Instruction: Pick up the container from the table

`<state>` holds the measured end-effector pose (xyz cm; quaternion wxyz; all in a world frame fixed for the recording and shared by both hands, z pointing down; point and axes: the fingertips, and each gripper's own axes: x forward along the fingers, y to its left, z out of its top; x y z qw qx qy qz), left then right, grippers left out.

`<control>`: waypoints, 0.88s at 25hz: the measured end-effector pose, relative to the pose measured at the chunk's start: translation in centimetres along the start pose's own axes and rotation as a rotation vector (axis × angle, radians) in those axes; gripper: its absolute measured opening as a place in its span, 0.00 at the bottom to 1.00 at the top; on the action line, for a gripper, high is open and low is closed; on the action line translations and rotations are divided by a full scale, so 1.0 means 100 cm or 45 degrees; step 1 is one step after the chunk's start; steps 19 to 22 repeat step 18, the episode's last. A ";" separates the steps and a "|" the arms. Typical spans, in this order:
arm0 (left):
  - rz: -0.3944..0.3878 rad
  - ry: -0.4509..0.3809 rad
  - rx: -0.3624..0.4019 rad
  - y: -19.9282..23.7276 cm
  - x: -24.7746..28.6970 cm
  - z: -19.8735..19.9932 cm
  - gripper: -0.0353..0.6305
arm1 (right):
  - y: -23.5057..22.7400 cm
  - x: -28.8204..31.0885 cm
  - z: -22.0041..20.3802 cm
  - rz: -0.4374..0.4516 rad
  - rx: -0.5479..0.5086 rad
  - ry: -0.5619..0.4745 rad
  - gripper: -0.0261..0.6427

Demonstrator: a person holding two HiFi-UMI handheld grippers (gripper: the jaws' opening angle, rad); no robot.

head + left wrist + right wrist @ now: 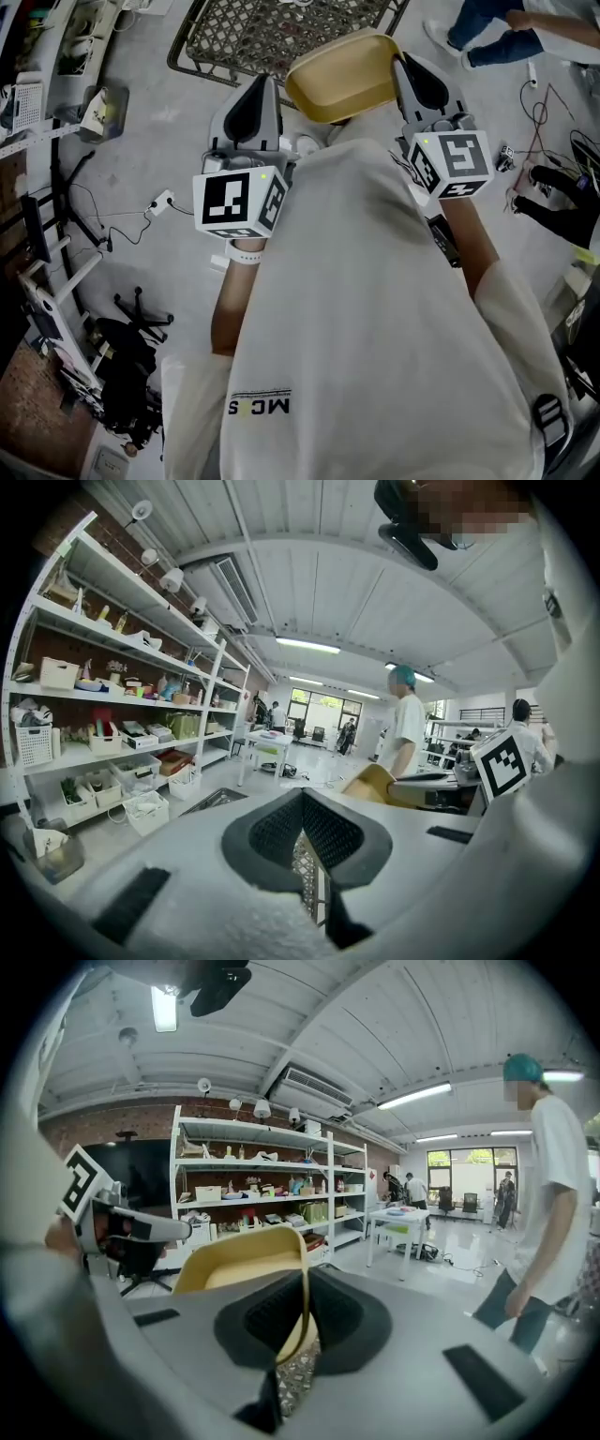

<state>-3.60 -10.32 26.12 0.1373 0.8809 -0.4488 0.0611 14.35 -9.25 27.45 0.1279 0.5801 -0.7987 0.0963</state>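
Observation:
A shallow yellow container (342, 75) hangs tilted in the air in front of my chest. My right gripper (401, 64) is shut on its right rim. In the right gripper view the thin rim (302, 1269) runs between the two dark pads, and the container's hollow (239, 1274) opens to the left. My left gripper (266, 86) is just left of the container, not touching it, with its pads together and nothing between them. In the left gripper view the pads of the left gripper (303, 832) meet, and the container (372, 783) shows beyond them on the right.
A metal grid rack (272, 33) lies on the floor ahead. A person in jeans (497, 28) stands at the upper right. Cables and gear (553, 187) line the right side, and shelving (103, 714) with boxes stands on the left. A person in a white shirt (553, 1204) stands close by.

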 end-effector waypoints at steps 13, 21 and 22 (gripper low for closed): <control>-0.022 0.017 -0.032 -0.007 -0.011 -0.012 0.09 | 0.011 -0.007 -0.015 -0.019 0.037 0.048 0.08; -0.039 0.027 -0.049 -0.011 -0.009 -0.020 0.09 | 0.014 -0.006 -0.023 -0.032 0.067 0.053 0.08; -0.039 0.027 -0.049 -0.011 -0.009 -0.020 0.09 | 0.014 -0.006 -0.023 -0.032 0.067 0.053 0.08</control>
